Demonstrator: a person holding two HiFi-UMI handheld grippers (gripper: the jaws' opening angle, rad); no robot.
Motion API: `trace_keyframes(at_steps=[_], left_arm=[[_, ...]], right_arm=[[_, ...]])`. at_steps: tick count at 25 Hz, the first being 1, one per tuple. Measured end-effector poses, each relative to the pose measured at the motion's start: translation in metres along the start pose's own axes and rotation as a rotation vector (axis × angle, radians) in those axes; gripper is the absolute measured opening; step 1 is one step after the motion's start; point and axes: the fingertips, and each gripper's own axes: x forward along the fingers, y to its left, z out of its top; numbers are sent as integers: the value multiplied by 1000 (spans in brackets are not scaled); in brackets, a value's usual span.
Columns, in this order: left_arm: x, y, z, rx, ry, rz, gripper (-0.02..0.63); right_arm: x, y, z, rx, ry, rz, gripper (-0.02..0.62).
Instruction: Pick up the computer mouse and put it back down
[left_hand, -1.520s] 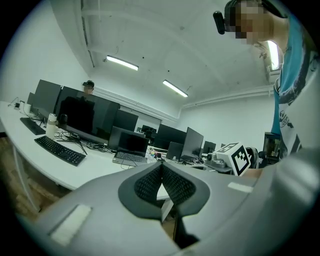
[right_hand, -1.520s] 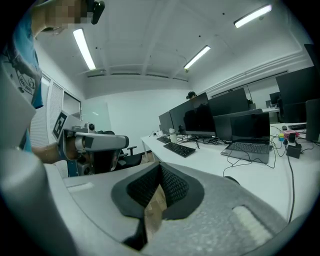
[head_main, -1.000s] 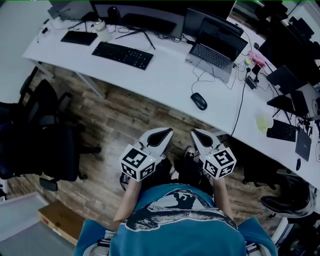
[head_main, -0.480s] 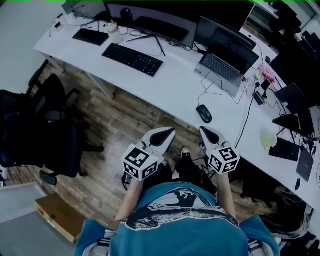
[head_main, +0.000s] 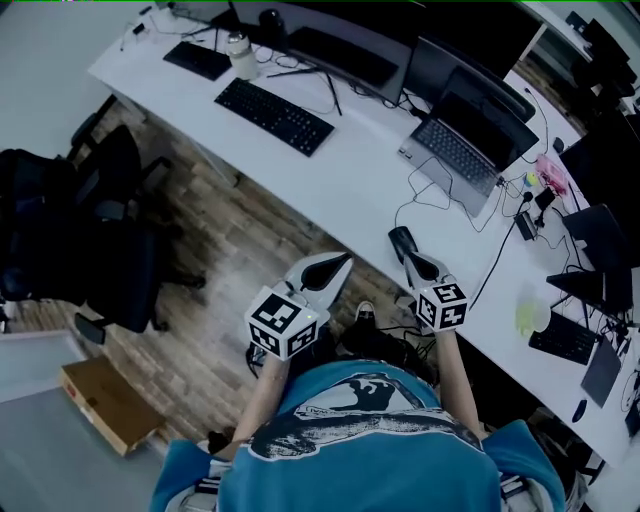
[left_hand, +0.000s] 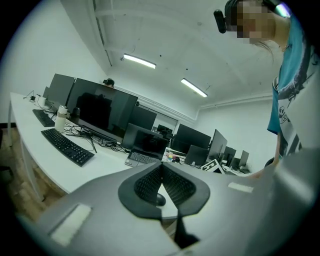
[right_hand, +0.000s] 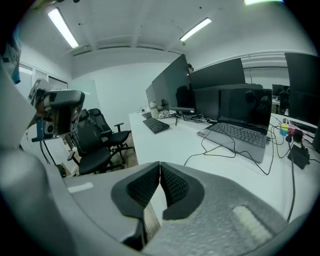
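1. Desk (head_main: 345, 185): long and white, running across the head view. It bears monitors, cables and the items below.
2. Office chair (head_main: 115, 235): black, on the wooden floor to the left, well apart from both grippers.
3. Laptop (head_main: 462, 150): open, on the desk beyond the right gripper. I see it again in the right gripper view (right_hand: 237, 132).
4. Keyboard (head_main: 275, 115): black, lying on the desk left of the laptop.
5. Right gripper (head_main: 410, 260): the ribbed pads are pressed together with nothing between them (right_hand: 160, 172). My right forearm (head_main: 455, 370) reaches forward, and the gripper tilts down toward the desk's near edge. Its tips sit just beside the computer mouse; I cannot tell whether they touch it.
6. Left gripper (head_main: 338, 264): the pads meet at the tips and hold nothing (left_hand: 161, 172). It is held over the floor short of the desk edge, roughly level and aimed at the desk, beside the right gripper.
7. Computer mouse (head_main: 400, 240): black, flat on the desk near its front edge, in front of the laptop. In the left gripper view it shows far off, below the closed pads (left_hand: 159, 199).
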Motion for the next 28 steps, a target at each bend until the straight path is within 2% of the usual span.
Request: trace_keyframes(at_steps=[1, 7, 14, 18, 22, 25, 28], left_arm=[[5, -1, 0, -1, 2, 10, 14], [24, 0, -4, -18, 8, 74, 14], [38, 1, -5, -22, 12, 141, 14], [42, 2, -7, -26, 12, 175, 14], [45, 0, -9, -28, 16, 200, 14], [46, -1, -10, -28, 16, 214, 14], [48, -3, -11, -27, 17, 222, 14]], right_arm=[[5, -6, -4, 0, 17, 8, 16], [35, -38, -27, -22, 126, 20, 220], [74, -52, -48, -74, 231, 32, 344], [90, -53, -59, -71, 271, 31, 354], [94, -56, -60, -46, 256, 4, 353], [94, -58, -59, -34, 231, -6, 303], [93, -59, -58, -42, 227, 18, 302]])
